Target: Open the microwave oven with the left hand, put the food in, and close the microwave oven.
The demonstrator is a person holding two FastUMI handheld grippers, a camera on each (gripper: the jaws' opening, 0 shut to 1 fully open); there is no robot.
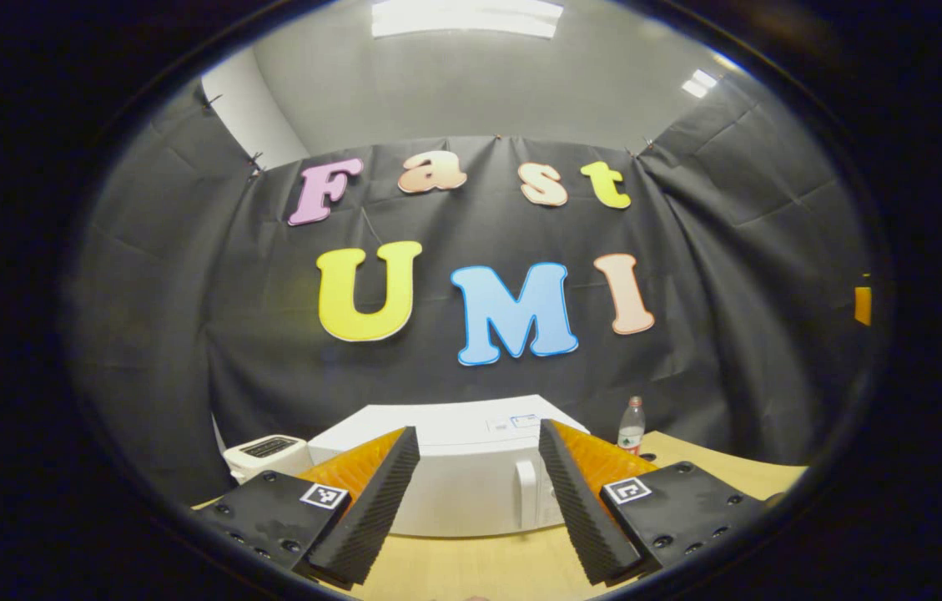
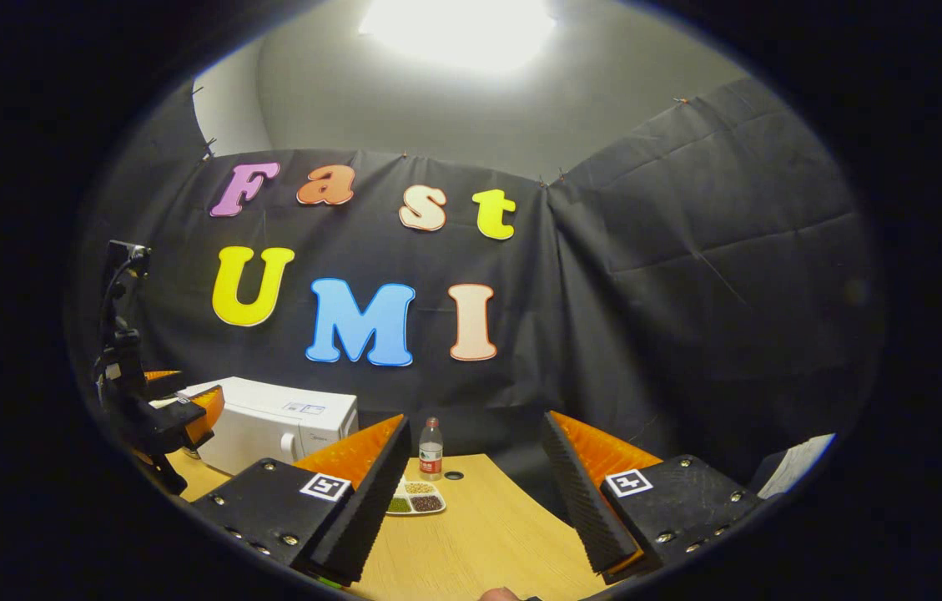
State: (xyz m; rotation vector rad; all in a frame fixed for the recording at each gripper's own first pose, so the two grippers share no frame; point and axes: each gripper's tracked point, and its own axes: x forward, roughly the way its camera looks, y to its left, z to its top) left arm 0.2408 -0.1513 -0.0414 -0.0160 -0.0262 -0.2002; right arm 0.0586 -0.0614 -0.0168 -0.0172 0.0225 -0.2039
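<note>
1. My left gripper (image 1: pixel 477 501) is spread wide and holds nothing, hanging over the wooden table (image 1: pixel 479 568).
2. The microwave oven (image 1: pixel 471 476) is a white box with its door closed and a pale vertical handle (image 1: pixel 527 494) on the right of its front; it sits straight ahead at the table's far side.
3. My right gripper (image 2: pixel 475 501) also gapes wide and empty.
4. The food tray (image 2: pixel 415 499), holding green, tan and dark portions, lies right of the microwave, just near of a water bottle (image 2: pixel 430 449).

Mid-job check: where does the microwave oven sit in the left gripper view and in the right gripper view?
Left gripper view: the microwave oven sits low at centre, framed between that claw's fingers, door shut.
Right gripper view: it sits low at left, beyond the tabletop.
Shared landmark: the water bottle, standing to the oven's right in both.
</note>
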